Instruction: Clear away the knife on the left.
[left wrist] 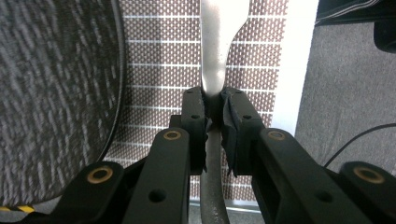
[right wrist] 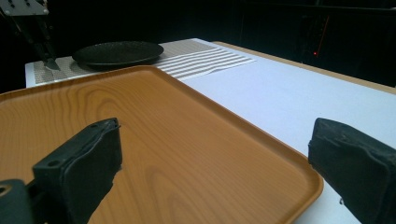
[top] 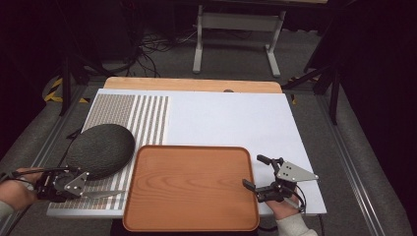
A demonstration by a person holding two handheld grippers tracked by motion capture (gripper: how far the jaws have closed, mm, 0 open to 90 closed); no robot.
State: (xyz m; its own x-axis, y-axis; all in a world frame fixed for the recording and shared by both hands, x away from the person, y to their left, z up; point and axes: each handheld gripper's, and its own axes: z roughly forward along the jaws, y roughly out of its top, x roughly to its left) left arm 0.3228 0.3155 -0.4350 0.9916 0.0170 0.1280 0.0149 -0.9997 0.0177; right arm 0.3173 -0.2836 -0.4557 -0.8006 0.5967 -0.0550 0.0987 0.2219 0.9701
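Left gripper (left wrist: pixel 214 109) pinches a metal knife (left wrist: pixel 215 56) at the handle, blade pointing ahead over the patterned mat (left wrist: pixel 159 60); dark plate (top: pixel 101 149) just beside it. Right gripper (top: pixel 258 173) spread wide, nothing between its jaws, straddling the wooden tray's (top: pixel 192 187) near right edge

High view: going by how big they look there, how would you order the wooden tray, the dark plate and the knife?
1. Wooden tray, by far the largest.
2. Dark plate, clearly smaller, a speckled oval.
3. Knife, smallest: a thin silver blade sticking out of the left gripper, which hides its handle, so its full length is unsure.
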